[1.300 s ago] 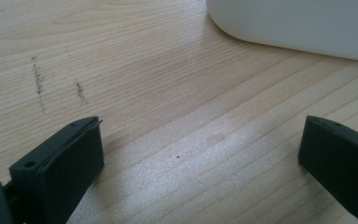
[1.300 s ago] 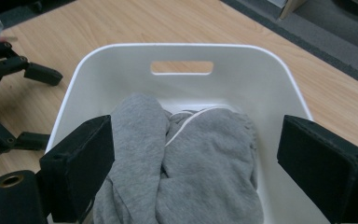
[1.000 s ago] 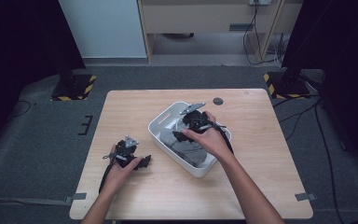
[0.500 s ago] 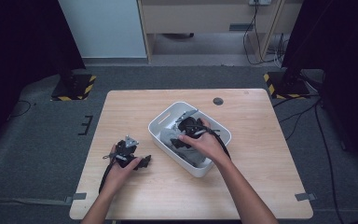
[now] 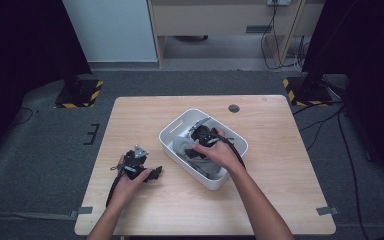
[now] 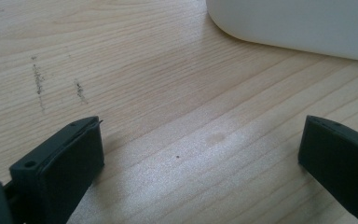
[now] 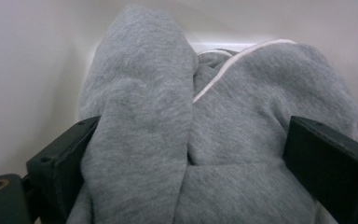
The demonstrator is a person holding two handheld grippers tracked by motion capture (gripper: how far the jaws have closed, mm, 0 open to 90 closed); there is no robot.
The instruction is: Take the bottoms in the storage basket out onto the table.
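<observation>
Lying bunched inside the white bin (image 5: 177, 130), the grey cloth (image 7: 205, 140) is soft fleece, folded into thick rolls, with a thin white piping line across one fold. Its long axis follows the bin's length. The right gripper (image 7: 200, 163) straddles it, jaws spread wide on either side. The left gripper (image 6: 200, 163), released, rests on the table (image 6: 144, 70) just beside the bin.

Both my claws spread wide

My left claw (image 5: 152, 173) rests low, jaws apart; my right claw (image 5: 195, 147) reaches forward, jaws seemingly not yet closed.
</observation>
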